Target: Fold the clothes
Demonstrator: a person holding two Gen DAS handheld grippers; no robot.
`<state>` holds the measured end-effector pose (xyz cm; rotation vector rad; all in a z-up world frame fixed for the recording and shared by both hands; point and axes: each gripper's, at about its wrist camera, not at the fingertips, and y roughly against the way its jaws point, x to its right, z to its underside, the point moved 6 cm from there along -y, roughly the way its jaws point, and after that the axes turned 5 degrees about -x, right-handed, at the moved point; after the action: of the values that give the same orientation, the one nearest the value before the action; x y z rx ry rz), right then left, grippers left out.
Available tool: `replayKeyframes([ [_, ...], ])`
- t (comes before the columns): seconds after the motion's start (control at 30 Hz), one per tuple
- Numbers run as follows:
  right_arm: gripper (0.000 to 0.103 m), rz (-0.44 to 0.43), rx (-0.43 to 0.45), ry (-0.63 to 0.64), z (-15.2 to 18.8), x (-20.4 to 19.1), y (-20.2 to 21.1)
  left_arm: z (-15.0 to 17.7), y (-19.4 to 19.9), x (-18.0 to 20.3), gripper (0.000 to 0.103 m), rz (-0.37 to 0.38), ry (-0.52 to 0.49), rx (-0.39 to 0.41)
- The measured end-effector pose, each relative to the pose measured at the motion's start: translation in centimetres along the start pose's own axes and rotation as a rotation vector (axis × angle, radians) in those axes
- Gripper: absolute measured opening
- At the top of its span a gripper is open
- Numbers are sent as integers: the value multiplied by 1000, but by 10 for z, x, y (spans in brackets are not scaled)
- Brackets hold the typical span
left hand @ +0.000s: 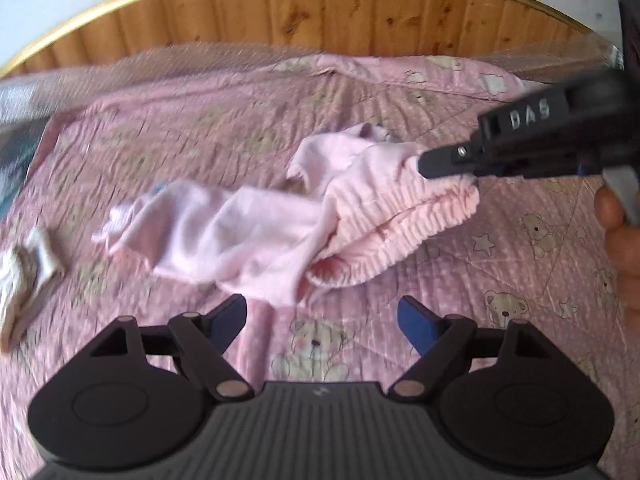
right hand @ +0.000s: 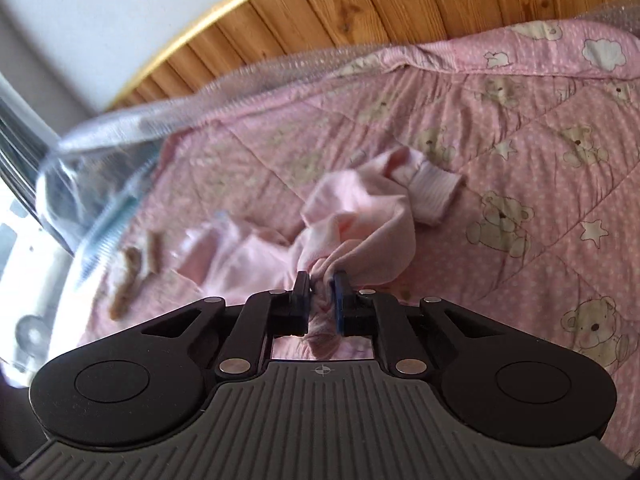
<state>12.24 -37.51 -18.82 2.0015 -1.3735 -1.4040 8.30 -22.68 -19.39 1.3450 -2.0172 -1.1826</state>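
Note:
A crumpled pale pink garment (left hand: 280,224) with a gathered elastic waistband lies on the pink teddy-bear quilt (left hand: 520,280). My left gripper (left hand: 322,314) is open and empty, just in front of the garment's near edge. My right gripper (left hand: 424,164) comes in from the right and is shut on the garment's waistband edge. In the right wrist view the garment (right hand: 360,216) bunches up in front of my right gripper (right hand: 322,284), whose jaws pinch a fold of it, and a ribbed cuff (right hand: 436,192) sticks out at the far side.
A small beige cloth (left hand: 24,276) lies at the quilt's left edge; it also shows in the right wrist view (right hand: 132,272). A wooden panelled headboard (left hand: 320,12) stands behind the bed. A clear plastic sheet (right hand: 120,128) lies along the quilt's far edge.

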Motion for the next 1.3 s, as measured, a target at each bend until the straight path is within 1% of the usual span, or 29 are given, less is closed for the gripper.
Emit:
replayKeyframes([
  [0.1, 10, -59, -23, -45, -13, -6, 13, -23, 1, 33, 84, -35, -186, 133],
  [0.13, 10, -78, -33, -61, -16, -6, 16, -28, -1, 44, 85, -32, -241, 163],
  [0.17, 10, -102, -42, -79, -18, -7, 19, -32, -3, 55, 84, -23, -292, 184],
  [0.23, 10, -148, -53, -126, -21, -5, 24, -39, -14, 75, 84, -45, -374, 206],
  [0.27, 10, -166, -57, -146, -22, -3, 27, -41, -21, 81, 81, -74, -396, 207],
  [0.3, 10, -177, -56, -161, -22, -1, 28, -42, -28, 84, 76, -111, -410, 202],
  [0.33, 10, -184, -54, -172, -22, 1, 30, -43, -33, 86, 47, -122, -412, 194],
  [0.37, 10, -191, -52, -182, -22, 3, 31, -44, -35, 84, 23, -110, -394, 177],
  [0.4, 10, -197, -44, -188, -23, 5, 33, -45, -33, 79, 10, -94, -361, 168],
  [0.43, 12, -202, -29, -188, -25, 8, 36, -46, -29, 73, 9, -77, -323, 163],
  [0.47, 17, -200, -4, -197, -27, 14, 39, -46, -20, 65, 9, -66, -292, 172],
  [0.5, 24, -170, 26, -195, -30, 22, 40, -46, -10, 55, 9, -59, -262, 180],
  [0.53, 41, -120, 49, -173, -33, 30, 39, -47, 1, 45, 9, -54, -230, 184],
  [0.57, 43, -70, 72, -151, -36, 38, 38, -47, 11, 36, 9, -41, -194, 183],
  [0.6, 43, -8, 76, -106, -38, 44, 32, -48, 22, 24, 9, -28, -153, 181],
  [0.7, 44, 169, 14, 170, -32, 40, -16, -50, 49, -10, 9, -38, -78, 179],
  [0.73, 50, 225, -8, 267, -31, 37, -32, -52, 57, -19, 9, -41, -57, 177],
  [0.77, 57, 278, -24, 371, -30, 32, -48, -53, 66, -29, 9, -44, -35, 177],
  [0.8, 60, 318, -26, 483, -30, 25, -62, -54, 73, -37, 9, -45, -20, 174],
  [0.83, 64, 349, -20, 597, -29, 16, -76, -57, 78, -46, 9, -47, -10, 170],
  [0.87, 71, 369, -17, 697, -28, 9, -88, -57, 83, -53, 9, -54, -1, 167],
  [0.93, 79, 388, -14, 846, -27, -2, -110, -58, 92, -66, 9, -71, 10, 169],
  [1.0, 79, 391, -11, 921, -30, -8, -125, -57, 100, -75, 9, -96, 16, 174],
  [1.03, 79, 377, -18, 933, -32, -9, -130, -57, 101, -79, 9, -103, 23, 173],
  [1.1, 73, 345, -39, 918, -37, -8, -133, -56, 105, -85, 9, -123, 28, 173],
  [1.13, 66, 321, -49, 886, -40, -7, -130, -55, 107, -87, 9, -135, 26, 174],
  [1.17, 62, 295, -53, 834, -43, -4, -125, -54, 109, -88, 9, -142, 26, 177],
  [1.23, 63, 238, -43, 681, -49, 6, -111, -53, 112, -90, 9, -147, 29, 182],
  [1.3, 64, 172, -36, 483, -53, 24, -96, -52, 114, -90, 9, -154, 26, 185],
])
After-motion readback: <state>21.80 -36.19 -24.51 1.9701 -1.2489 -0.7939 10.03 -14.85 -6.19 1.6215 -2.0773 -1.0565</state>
